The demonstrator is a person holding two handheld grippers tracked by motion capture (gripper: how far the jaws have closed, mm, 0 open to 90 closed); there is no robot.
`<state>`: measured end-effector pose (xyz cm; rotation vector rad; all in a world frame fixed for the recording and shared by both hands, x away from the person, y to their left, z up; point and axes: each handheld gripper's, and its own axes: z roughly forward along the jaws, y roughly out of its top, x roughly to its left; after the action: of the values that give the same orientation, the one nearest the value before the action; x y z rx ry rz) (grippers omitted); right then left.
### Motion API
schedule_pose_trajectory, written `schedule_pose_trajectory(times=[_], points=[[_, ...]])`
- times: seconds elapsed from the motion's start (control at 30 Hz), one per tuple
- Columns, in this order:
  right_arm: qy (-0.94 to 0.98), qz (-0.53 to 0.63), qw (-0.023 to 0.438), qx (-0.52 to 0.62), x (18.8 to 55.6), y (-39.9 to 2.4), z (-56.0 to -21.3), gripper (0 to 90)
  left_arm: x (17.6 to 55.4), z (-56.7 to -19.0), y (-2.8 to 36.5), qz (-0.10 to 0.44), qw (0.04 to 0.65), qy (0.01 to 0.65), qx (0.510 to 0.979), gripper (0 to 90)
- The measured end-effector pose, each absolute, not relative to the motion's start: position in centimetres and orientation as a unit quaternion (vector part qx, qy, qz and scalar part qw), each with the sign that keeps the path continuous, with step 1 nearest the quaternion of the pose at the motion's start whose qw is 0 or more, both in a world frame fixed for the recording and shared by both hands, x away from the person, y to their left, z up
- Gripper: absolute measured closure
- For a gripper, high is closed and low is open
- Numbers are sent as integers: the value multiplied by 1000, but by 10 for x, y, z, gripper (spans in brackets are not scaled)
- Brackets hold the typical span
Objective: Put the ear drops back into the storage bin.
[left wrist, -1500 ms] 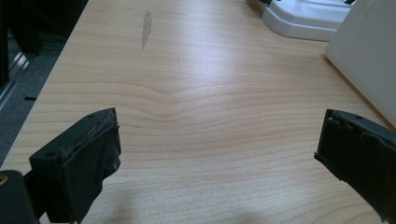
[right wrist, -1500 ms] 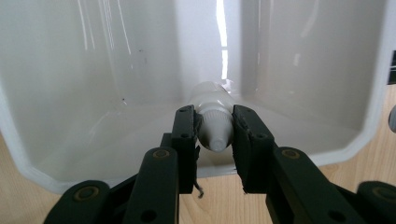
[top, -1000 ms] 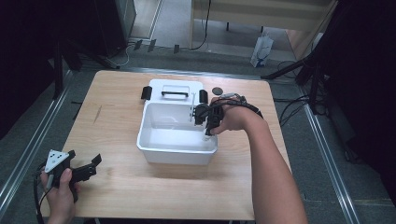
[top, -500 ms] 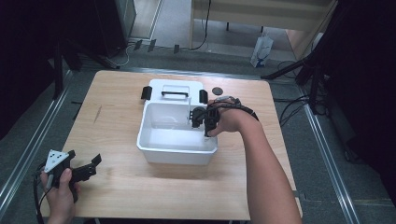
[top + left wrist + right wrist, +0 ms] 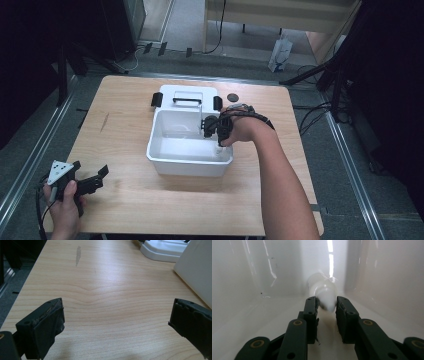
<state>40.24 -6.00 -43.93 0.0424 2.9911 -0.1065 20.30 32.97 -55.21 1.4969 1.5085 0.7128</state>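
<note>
A white plastic bin (image 5: 190, 167) stands open in the middle of the wooden table (image 5: 125, 125). My right gripper (image 5: 216, 134) reaches down inside it near the right wall. In the right gripper view its jaws (image 5: 326, 302) are shut on a small white rounded object (image 5: 323, 291), like a little bottle, close to the bin's floor and a corner. My left gripper (image 5: 90, 176) rests at the table's near left corner, held in a hand. Its jaws (image 5: 117, 315) stand wide open over bare wood with nothing between them.
The bin's white lid (image 5: 187, 92), with a black handle and black side latches, lies flat right behind the bin. A small dark round disc (image 5: 232, 97) sits on the table beside the lid. In the left gripper view the bin wall (image 5: 197, 267) rises at right.
The right gripper has shifted slightly left and deeper into the bin with the white object. The left gripper has stayed put.
</note>
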Motion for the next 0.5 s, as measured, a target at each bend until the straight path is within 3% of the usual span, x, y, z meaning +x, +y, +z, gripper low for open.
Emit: schedule_pose_trajectory(times=[0.2,0.33,0.5], points=[[997,-36,74,14,402,-61,-438,706,203,-552,330,286,435,606,601,3],[997,-21,69,29,402,-63,-435,597,203,-552,330,286,435,606,601,3],[997,3,68,48,404,-66,-426,547,203,-552,330,286,434,606,602,3]])
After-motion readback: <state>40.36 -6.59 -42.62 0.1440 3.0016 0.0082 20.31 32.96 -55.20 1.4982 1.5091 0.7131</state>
